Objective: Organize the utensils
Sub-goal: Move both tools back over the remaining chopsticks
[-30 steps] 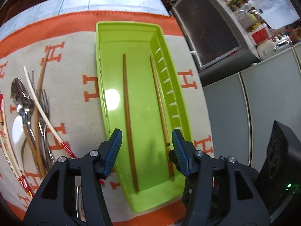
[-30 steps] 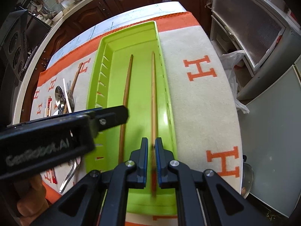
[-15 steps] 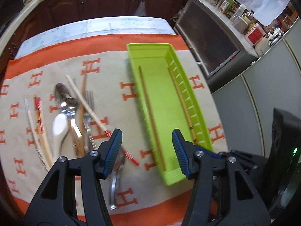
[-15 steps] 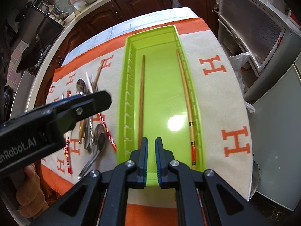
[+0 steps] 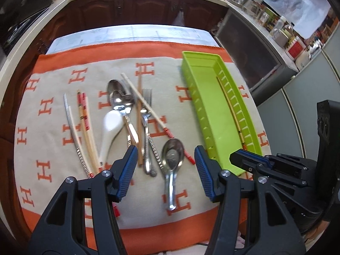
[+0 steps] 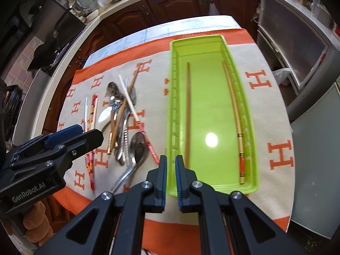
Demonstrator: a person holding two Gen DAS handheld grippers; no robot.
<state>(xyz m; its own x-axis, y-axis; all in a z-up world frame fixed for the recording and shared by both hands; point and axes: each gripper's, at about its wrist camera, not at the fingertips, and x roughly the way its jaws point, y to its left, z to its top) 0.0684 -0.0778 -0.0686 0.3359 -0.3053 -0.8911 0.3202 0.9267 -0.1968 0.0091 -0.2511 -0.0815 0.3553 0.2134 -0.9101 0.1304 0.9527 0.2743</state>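
The left claw (image 5: 163, 170) hangs wide open and empty over the loose cutlery; a steel spoon (image 5: 172, 159) lies just ahead between its fingers, handle toward the camera. The right claw (image 6: 170, 177), nearly closed on nothing, sits farther off over the green tray (image 6: 212, 40).

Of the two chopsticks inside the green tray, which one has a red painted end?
The pale chopstick along the right wall of the green tray; its near end is red with dark bands. The brown chopstick on the left is plain.
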